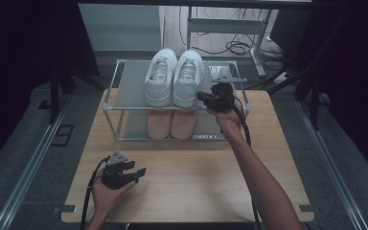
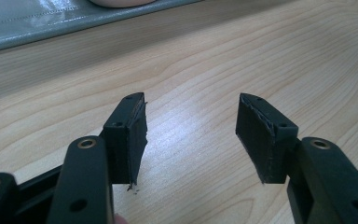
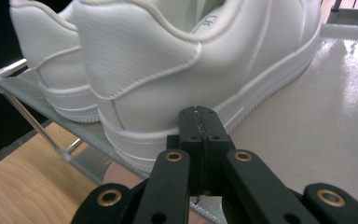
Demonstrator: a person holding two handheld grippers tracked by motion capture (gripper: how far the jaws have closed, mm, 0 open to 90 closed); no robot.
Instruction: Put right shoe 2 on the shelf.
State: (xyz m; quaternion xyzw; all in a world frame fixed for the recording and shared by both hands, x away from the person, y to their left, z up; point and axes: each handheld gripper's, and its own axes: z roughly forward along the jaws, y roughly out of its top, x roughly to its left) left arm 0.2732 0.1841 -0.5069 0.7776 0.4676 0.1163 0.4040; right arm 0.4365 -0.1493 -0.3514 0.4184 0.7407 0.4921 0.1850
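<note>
Wooden table (image 1: 187,182) carries shoe rack (image 1: 112,103). Right gripper (image 3: 199,122), jaws pressed together, is held against white sneaker (image 3: 168,60); left gripper (image 2: 191,135) is held apart. Sneaker may be nudged crooked.

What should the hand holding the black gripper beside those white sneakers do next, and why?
Probably open the right gripper a little: its jaws are pressed shut with nothing between them, just behind the heel of the nearer white leather sneaker on the top shelf of the grey metal-framed shoe rack. Shut jaws cannot take hold of the heel.
</note>
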